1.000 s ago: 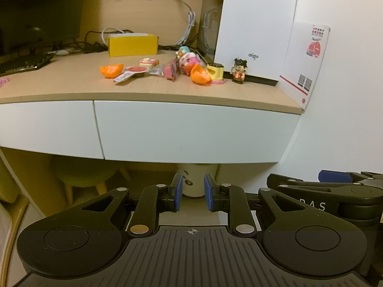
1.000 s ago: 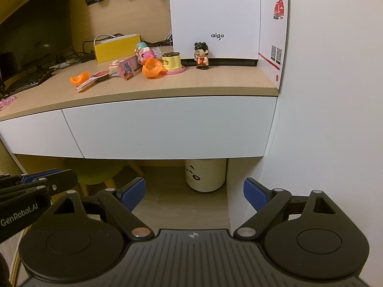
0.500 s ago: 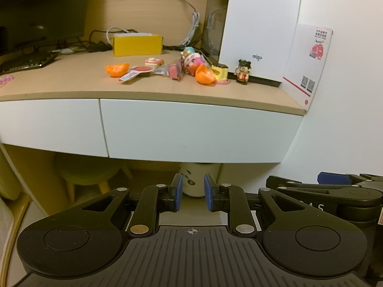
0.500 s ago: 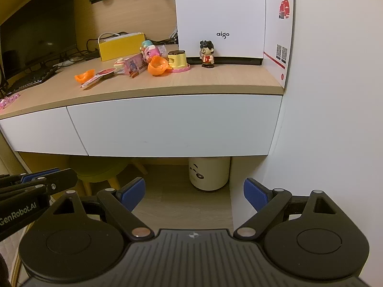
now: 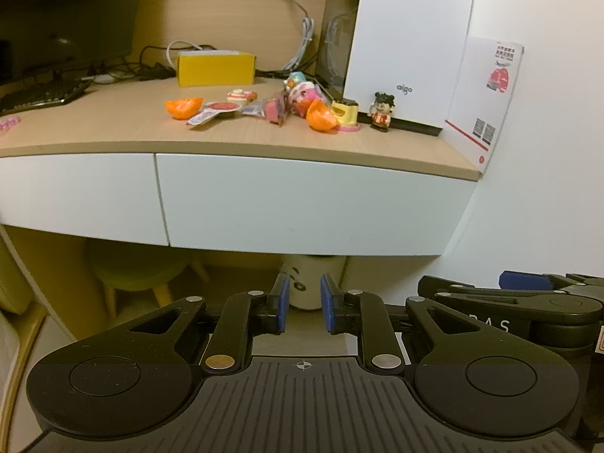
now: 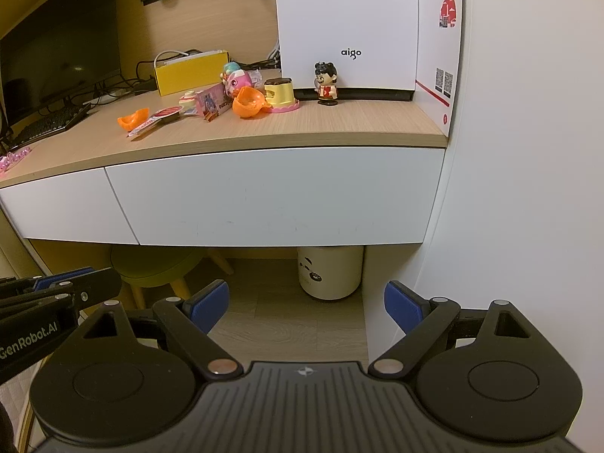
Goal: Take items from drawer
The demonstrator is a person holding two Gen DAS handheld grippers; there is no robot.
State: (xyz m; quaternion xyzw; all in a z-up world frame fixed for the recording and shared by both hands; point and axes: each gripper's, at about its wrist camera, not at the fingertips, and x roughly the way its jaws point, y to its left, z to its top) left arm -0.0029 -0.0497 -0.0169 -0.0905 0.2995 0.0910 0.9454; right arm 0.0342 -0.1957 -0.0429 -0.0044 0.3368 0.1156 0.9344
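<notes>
The white right-hand drawer [image 5: 302,207] under the wooden desk is closed; its flat front [image 6: 271,196] has no handle showing. My left gripper [image 5: 304,302] hangs below and in front of it, its blue pads a narrow gap apart and closing, with nothing between them. My right gripper [image 6: 305,302] is held beside it at the same height, its jaws wide apart and empty. Each gripper shows in the other's view: the right gripper [image 5: 528,294] at the right edge, the left gripper [image 6: 56,287] at the left edge.
On the desktop [image 5: 113,132] lie orange capsule halves [image 5: 321,117], a pink toy [image 5: 302,94], a yellow toy [image 6: 279,94], a small figurine [image 6: 326,85], packets and a yellow box [image 5: 215,70]. Behind stands a white case [image 6: 347,22]. A second drawer [image 5: 75,188] is at left, a wall [image 6: 528,188] at right, a bin [image 6: 330,271] and a stool [image 6: 154,264] below.
The left gripper's pads have drawn slightly closer together. Both grippers have otherwise kept still, and the drawer has stayed closed.
</notes>
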